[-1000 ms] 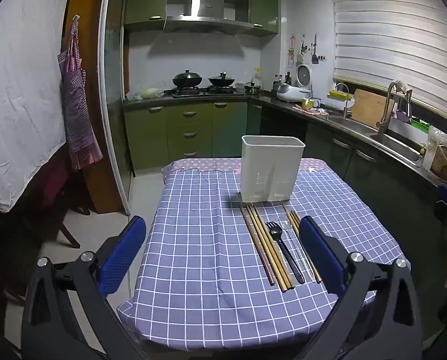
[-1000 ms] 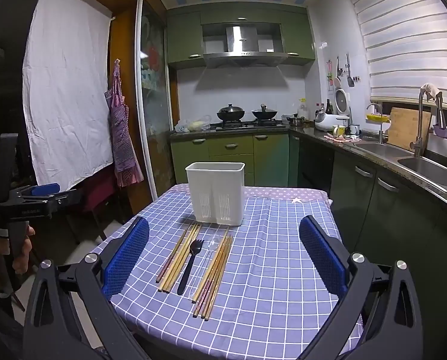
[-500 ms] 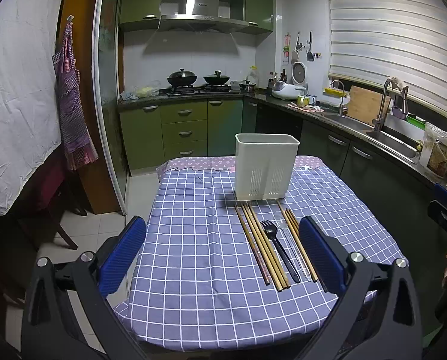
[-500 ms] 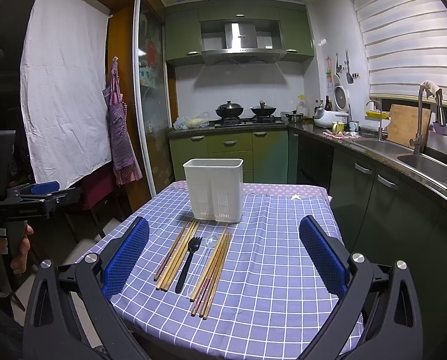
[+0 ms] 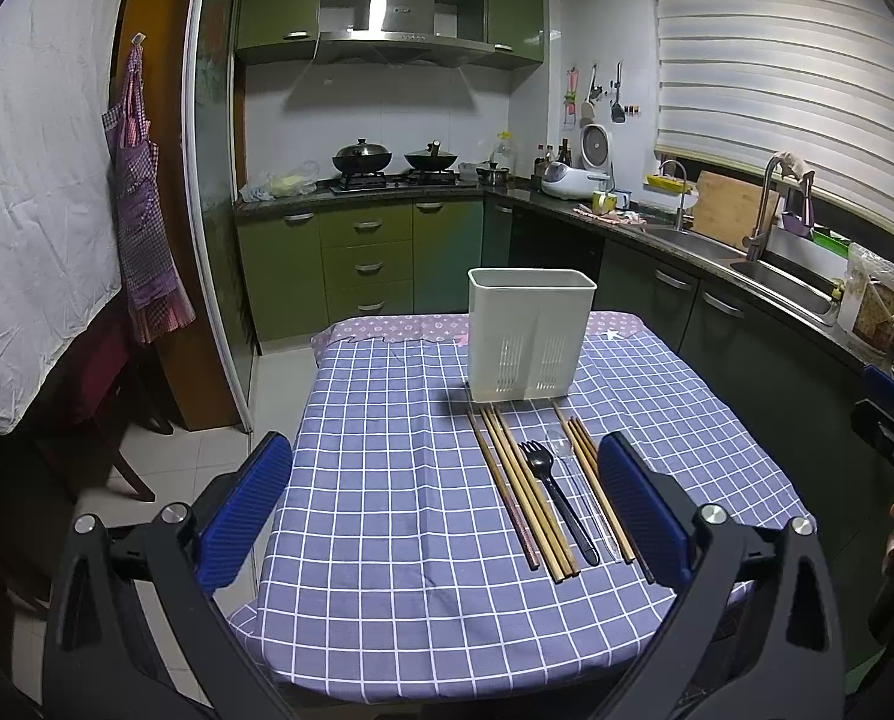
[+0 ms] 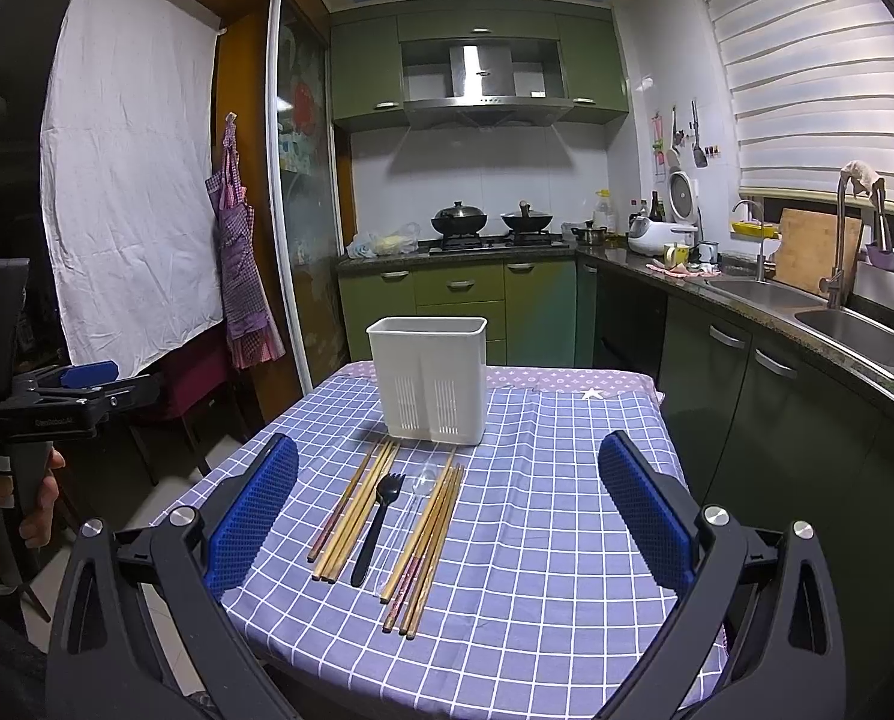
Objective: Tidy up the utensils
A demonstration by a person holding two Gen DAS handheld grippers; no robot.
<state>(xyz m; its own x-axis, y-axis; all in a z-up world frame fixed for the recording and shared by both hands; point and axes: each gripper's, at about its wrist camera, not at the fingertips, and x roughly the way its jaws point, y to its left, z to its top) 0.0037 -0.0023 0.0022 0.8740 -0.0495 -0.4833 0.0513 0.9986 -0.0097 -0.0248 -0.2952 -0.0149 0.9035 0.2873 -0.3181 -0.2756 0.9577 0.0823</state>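
Two grippers were raised short of the bench (image 5: pixel 387 510), and across the last second both views drew slightly closer to it while the utensils kept their places; we judged the approach stage under way, with no utensil yet sorted.

The left gripper (image 5: pixel 441 504) had its fingers spread wide and empty, aimed along the bench, with the utensil row just inside its right finger. The right gripper (image 6: pixel 447 510) also had its fingers wide and empty, and the row lay between them in its view.

The white holder (image 6: pixel 428 387) stood upright near the far end of the checked cloth. Directly in front of it lay the left chopstick bundle (image 6: pixel 357 510), the black fork (image 6: pixel 375 525), a clear spoon (image 6: pixel 414 504) and the right chopstick bundle (image 6: pixel 429 534), side by side and roughly parallel, lengthwise toward the holder.

The person's hand (image 6: pixel 39 498) gripped the left gripper's handle, held level and off the bench's left side. We judged that either gripper needed to descend to reach a utensil.
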